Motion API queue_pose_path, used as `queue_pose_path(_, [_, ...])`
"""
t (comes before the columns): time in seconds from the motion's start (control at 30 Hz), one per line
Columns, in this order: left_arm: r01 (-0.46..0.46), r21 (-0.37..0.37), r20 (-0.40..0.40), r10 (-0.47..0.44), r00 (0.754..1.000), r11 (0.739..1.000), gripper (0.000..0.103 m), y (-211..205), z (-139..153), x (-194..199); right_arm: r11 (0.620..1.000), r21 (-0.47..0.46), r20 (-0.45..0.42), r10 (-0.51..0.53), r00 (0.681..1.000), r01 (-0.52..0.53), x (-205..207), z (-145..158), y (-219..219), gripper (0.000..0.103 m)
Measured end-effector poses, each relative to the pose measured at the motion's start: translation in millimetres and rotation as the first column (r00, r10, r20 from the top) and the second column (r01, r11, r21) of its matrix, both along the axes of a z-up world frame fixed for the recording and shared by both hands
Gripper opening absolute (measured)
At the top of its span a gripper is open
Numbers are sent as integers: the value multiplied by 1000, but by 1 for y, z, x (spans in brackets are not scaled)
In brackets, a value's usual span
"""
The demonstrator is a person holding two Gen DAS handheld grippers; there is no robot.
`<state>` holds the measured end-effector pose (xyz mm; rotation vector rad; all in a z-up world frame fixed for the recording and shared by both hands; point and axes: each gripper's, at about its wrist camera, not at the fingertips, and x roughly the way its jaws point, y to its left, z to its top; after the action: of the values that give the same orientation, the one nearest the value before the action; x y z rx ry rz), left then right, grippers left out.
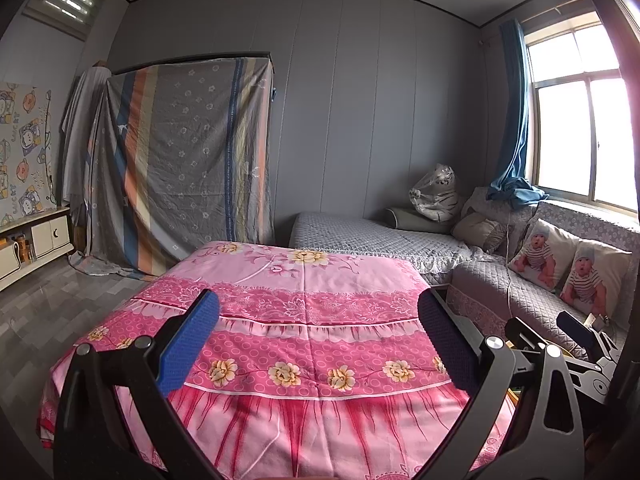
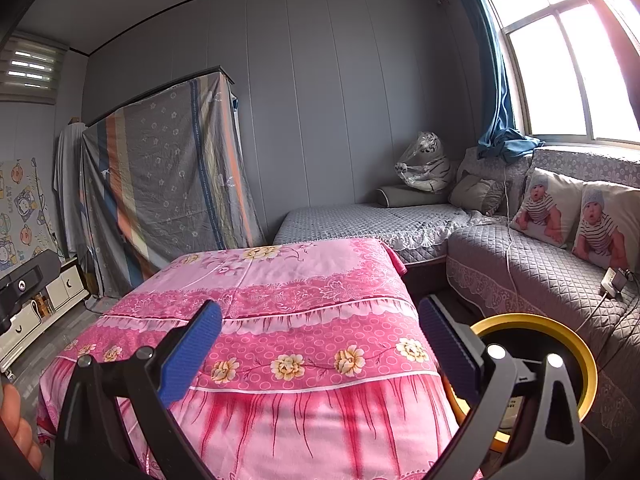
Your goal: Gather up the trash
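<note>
A table under a pink floral cloth (image 1: 304,320) fills the middle of both views (image 2: 288,312); no trash shows on it. A yellow-rimmed bin (image 2: 576,344) stands at the table's right, beside the sofa, partly hidden behind my right gripper's finger. My left gripper (image 1: 320,340) is open and empty over the table's near edge. My right gripper (image 2: 320,344) is open and empty over the same edge. The right gripper also shows at the far right of the left wrist view (image 1: 576,332).
A grey quilted corner sofa (image 2: 520,264) with baby-print cushions (image 2: 548,208) runs along the right under a window. A cloth-draped wardrobe (image 1: 180,160) stands at the back left. A low white cabinet (image 1: 36,244) lines the left wall. A charger and cable (image 2: 612,280) lie on the sofa.
</note>
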<state>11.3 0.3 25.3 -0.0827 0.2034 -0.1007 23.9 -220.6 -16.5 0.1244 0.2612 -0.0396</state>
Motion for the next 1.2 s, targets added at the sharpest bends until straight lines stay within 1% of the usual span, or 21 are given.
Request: queue_pose_path(1.2, [18, 0, -15, -18, 1000, 1000, 95, -3, -6, 6, 1000, 9, -16, -4, 1000, 4, 1, -4, -1, 95])
